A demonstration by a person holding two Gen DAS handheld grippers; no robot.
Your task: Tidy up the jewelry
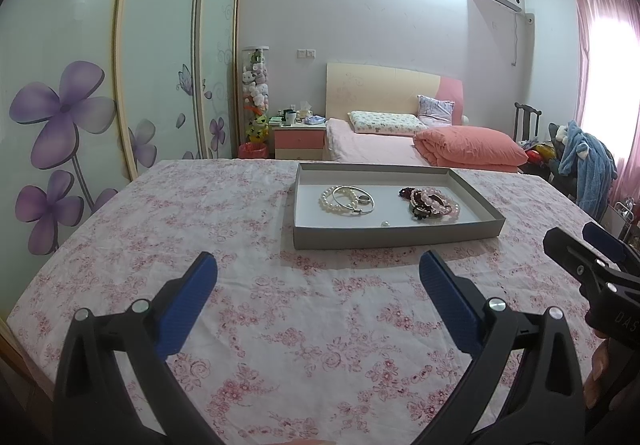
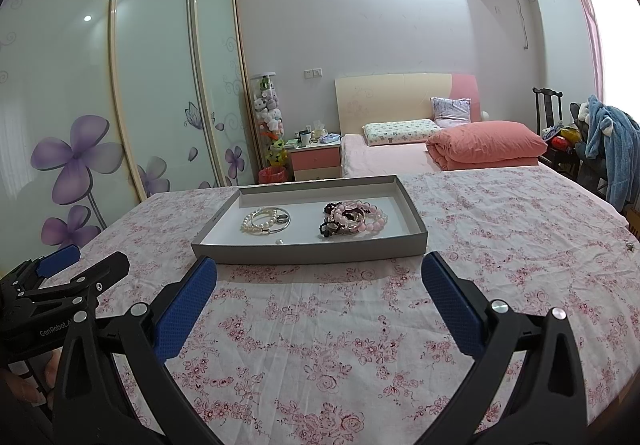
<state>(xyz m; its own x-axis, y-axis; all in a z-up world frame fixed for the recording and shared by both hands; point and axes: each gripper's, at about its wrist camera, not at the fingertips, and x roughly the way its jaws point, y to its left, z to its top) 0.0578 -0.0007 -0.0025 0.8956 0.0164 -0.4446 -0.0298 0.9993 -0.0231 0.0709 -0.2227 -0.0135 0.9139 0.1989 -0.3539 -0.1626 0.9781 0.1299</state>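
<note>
On the floral-clothed table (image 1: 240, 285), the grey tray (image 1: 396, 235) holds two heaps: pearl bracelet and silver bangle (image 1: 347, 199) at left, pink and dark bead bracelets (image 1: 430, 202) at right, one loose bead (image 1: 385, 223) near the front. Both the left gripper (image 1: 318, 277) and the right gripper (image 2: 319, 277) hover short of it, fingers spread wide, empty. This could be sorting finished or pending.

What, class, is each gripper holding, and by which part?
Nothing. The left gripper and right gripper are both open over the cloth; the jewelry lies untouched in the tray.
</note>
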